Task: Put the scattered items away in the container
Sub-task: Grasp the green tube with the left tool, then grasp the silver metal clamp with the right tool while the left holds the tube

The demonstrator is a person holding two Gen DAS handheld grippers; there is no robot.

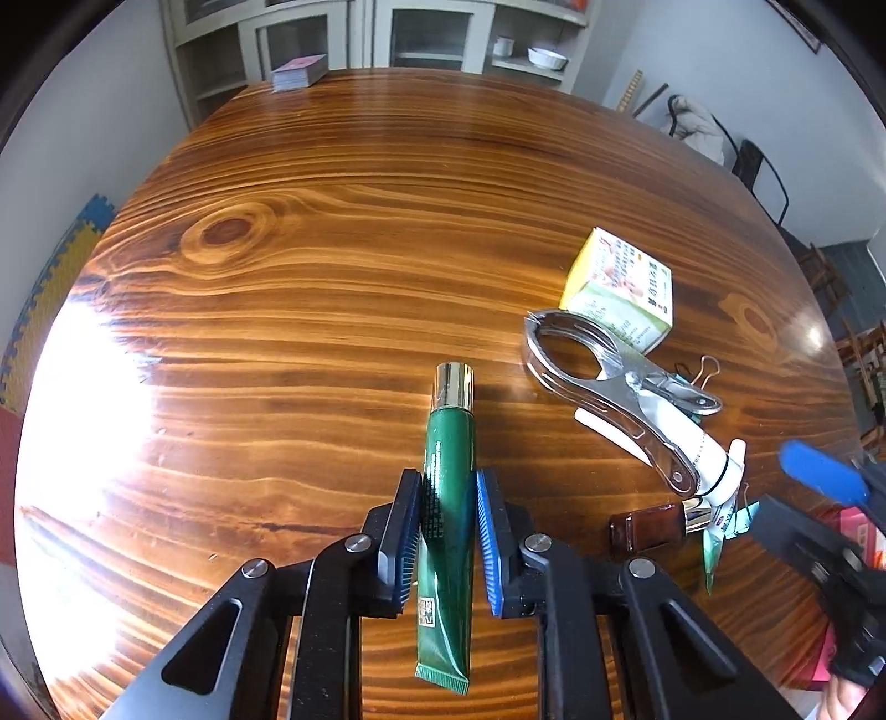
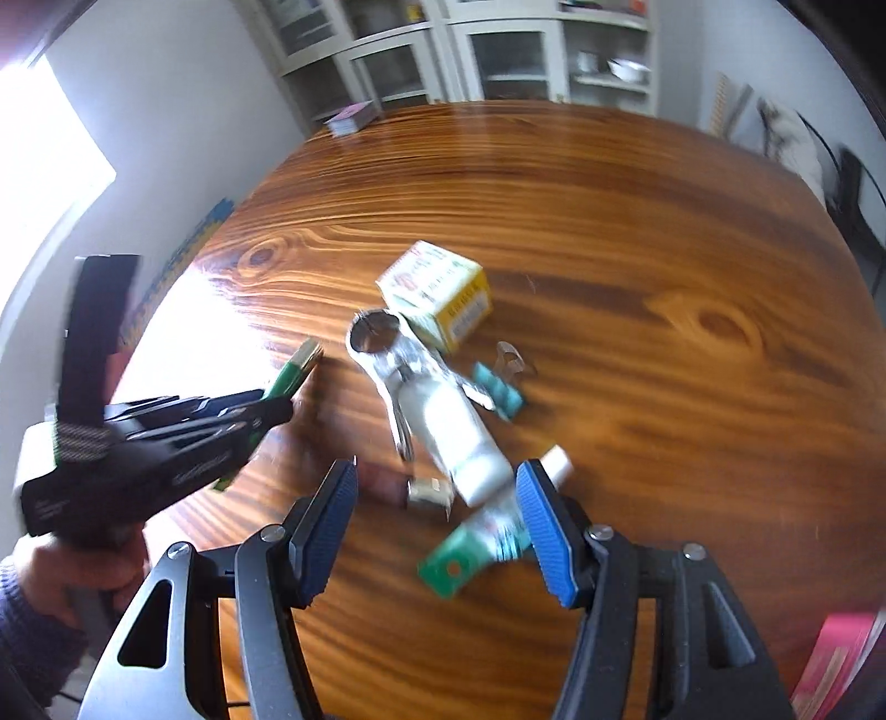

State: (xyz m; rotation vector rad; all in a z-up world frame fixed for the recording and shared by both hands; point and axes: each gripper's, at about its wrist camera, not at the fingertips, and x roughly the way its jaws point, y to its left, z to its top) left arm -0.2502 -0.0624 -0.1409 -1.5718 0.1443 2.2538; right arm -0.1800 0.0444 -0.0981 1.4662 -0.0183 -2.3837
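My left gripper (image 1: 446, 493) is shut on a green tube with a gold cap (image 1: 447, 498), its cap pointing away over the wooden table (image 1: 332, 277). In the right wrist view the left gripper (image 2: 277, 401) shows at the left with the green tube (image 2: 293, 371). My right gripper (image 2: 437, 520) is open, hovering over a white tube (image 2: 459, 443), a small brown bottle (image 2: 410, 490) and a green sachet (image 2: 470, 548). A large metal clamp (image 1: 603, 387), a yellow-green box (image 1: 620, 288) and teal binder clips (image 2: 498, 390) lie nearby. The right gripper (image 1: 819, 482) shows at the right edge.
A pink container edge (image 2: 841, 653) sits at the table's near right corner. A deck of cards (image 1: 299, 72) lies at the far table edge. Cabinets (image 1: 387, 39) stand behind the table, a chair (image 1: 753, 166) at the right.
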